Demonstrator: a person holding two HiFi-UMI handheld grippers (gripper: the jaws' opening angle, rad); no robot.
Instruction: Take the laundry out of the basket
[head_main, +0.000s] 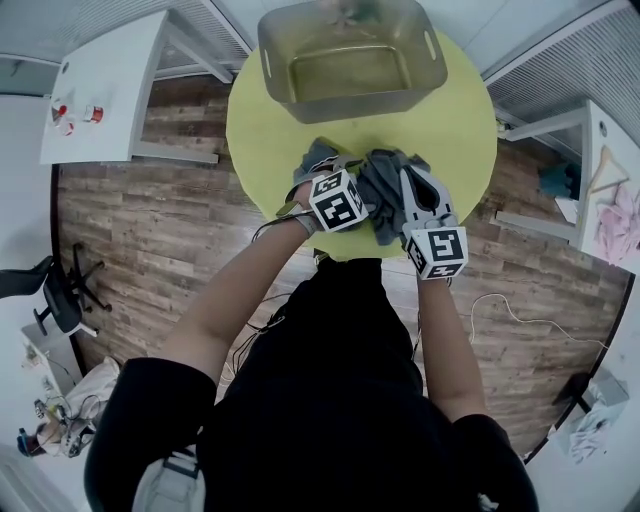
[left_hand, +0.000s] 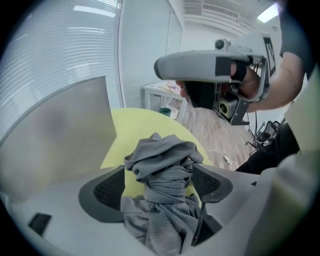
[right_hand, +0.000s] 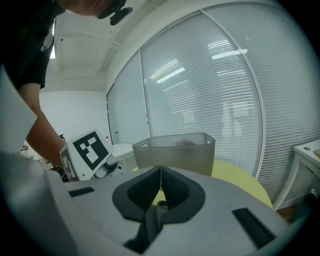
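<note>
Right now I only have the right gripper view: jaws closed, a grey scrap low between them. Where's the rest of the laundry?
Observer: The grey garment is a bunched heap on the yellow table, outside the basket.
Operator: And the other gripper?
Observer: The left gripper has its jaws apart around the heap, with one pad clear of the cloth.
Operator: Anything left in the basket?
Observer: In the head view its floor looks bare; I can't make out the far end.

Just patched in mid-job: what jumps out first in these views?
A crumpled grey garment lies at the near edge of the yellow table, between the open jaws of the left gripper, while the right gripper is pinched shut on a fold. The grey basket stands at the far side.
</note>
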